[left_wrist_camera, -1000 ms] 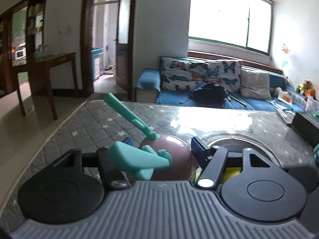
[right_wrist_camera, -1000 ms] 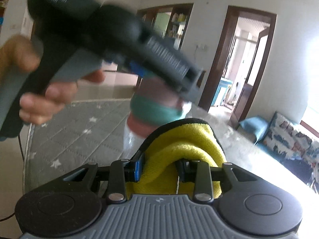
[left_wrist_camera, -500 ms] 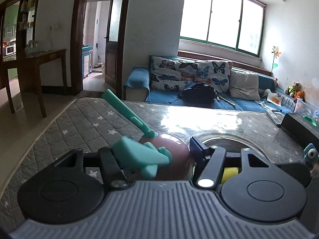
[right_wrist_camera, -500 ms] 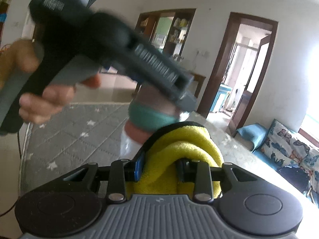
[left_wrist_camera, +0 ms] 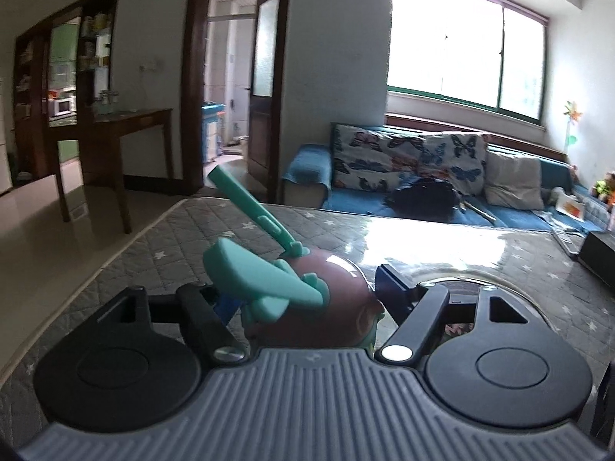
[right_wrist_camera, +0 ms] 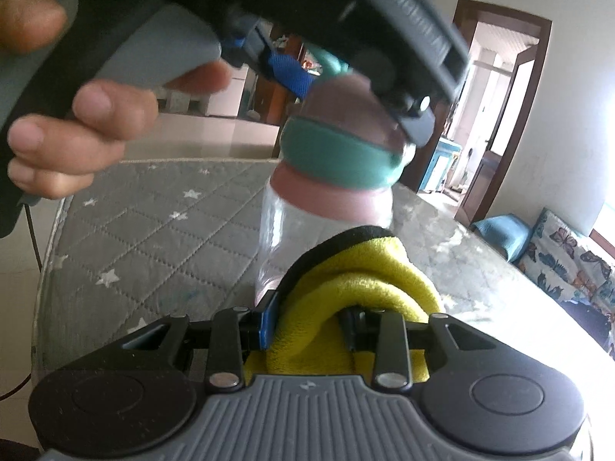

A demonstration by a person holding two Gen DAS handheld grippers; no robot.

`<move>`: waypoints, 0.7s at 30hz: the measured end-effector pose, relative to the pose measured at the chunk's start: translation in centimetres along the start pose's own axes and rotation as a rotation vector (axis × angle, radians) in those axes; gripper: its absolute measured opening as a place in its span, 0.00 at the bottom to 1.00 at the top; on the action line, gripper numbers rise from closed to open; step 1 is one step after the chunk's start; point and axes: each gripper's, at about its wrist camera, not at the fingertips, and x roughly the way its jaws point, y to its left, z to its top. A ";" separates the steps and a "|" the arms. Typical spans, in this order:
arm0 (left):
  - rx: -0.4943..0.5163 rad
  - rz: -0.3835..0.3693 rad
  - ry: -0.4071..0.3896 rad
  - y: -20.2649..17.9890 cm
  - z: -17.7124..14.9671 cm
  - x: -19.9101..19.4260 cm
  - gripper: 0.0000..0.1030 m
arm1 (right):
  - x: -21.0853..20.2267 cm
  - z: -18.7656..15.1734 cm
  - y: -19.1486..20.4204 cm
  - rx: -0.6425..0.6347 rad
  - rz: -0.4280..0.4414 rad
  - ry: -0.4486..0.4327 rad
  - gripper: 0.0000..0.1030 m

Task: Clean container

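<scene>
We are working over a grey quilted table cover with white stars, which is filling the lower half of both views. On it the clear water bottle is standing upright, long axis vertical, its pink and teal lid pointing up at about 12 o'clock in the right wrist view. We are closing our left gripper on that lid from above, the jaws pinching its pink dome, with a teal strap sticking out toward 11 o'clock. Our left hand is wrapping the gripper handle, blurred. Our right gripper is clamping a folded yellow cloth, pressed beside the bottle's lower body and hiding its base. A blue sofa is lying beyond the table.
</scene>
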 end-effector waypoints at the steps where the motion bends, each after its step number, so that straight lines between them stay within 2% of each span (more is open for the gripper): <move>1: -0.002 0.018 -0.003 -0.3 -0.2 -0.1 0.76 | 0.2 -0.2 0.1 -0.002 0.005 0.006 0.33; 3: 0.004 0.059 -0.010 -0.9 -0.5 -0.2 0.83 | 0.6 -0.7 0.4 -0.006 0.014 0.017 0.33; 6: 0.043 0.113 -0.032 -2.1 -1.2 -0.3 0.84 | 1.1 -1.4 0.9 -0.005 0.030 0.031 0.33; 10: 0.056 0.135 -0.046 -2.5 -1.4 0.1 0.83 | 1.3 -1.7 1.1 0.001 0.040 0.033 0.33; 12: 0.044 0.124 -0.048 -2.3 -1.2 0.2 0.82 | 1.0 -1.8 0.8 0.007 0.040 0.028 0.32; 14: 0.044 0.109 -0.051 -2.0 -1.2 0.2 0.76 | 0.8 -1.6 0.5 0.011 0.038 0.020 0.32; 16: 0.053 0.085 -0.054 -1.6 -1.2 0.1 0.75 | 0.3 -1.3 0.0 0.016 0.034 0.009 0.33; 21: 0.136 0.008 -0.069 -1.1 -1.2 -0.3 0.67 | -0.7 -0.4 -1.4 0.027 0.022 -0.019 0.32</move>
